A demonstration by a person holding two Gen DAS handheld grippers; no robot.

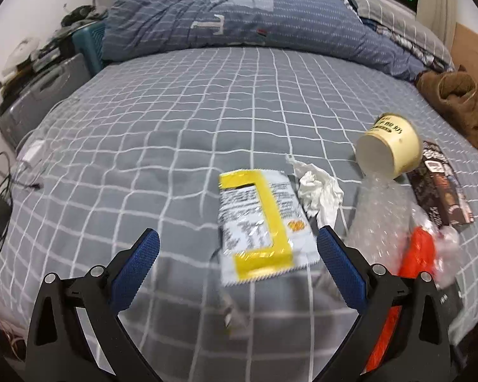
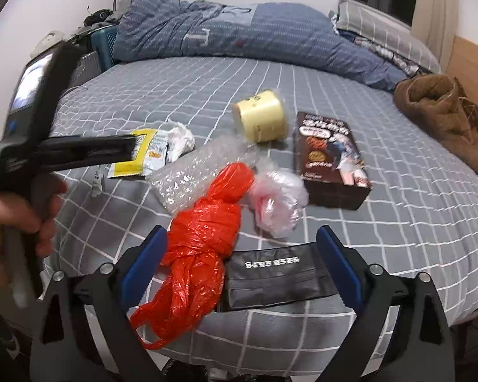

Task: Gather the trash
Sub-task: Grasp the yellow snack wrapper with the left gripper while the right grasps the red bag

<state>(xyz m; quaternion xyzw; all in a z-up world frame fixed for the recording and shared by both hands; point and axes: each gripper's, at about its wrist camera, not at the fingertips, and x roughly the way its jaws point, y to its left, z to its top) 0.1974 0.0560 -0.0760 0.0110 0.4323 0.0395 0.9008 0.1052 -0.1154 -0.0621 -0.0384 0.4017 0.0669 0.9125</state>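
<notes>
Trash lies on a grey checked bed (image 1: 175,121). In the left wrist view my left gripper (image 1: 237,238) is open above a yellow and white wrapper (image 1: 258,222), with its fingers on either side. A crumpled tissue (image 1: 318,191), bubble wrap (image 1: 379,216), a pale yellow cup (image 1: 392,143) on its side and a dark box (image 1: 439,184) lie to the right. In the right wrist view my right gripper (image 2: 242,238) is open over an orange plastic bag (image 2: 204,232) and a black pouch (image 2: 277,277). A clear crumpled bag (image 2: 277,200) and the dark box (image 2: 331,156) lie beyond.
A blue duvet (image 1: 239,22) and pillows lie at the far end. A brown garment (image 2: 443,111) rests at the bed's right edge. A grey case (image 1: 41,95), a charger and cables (image 1: 0,210) are at the left. A hand (image 2: 12,216) holds the left gripper's handle.
</notes>
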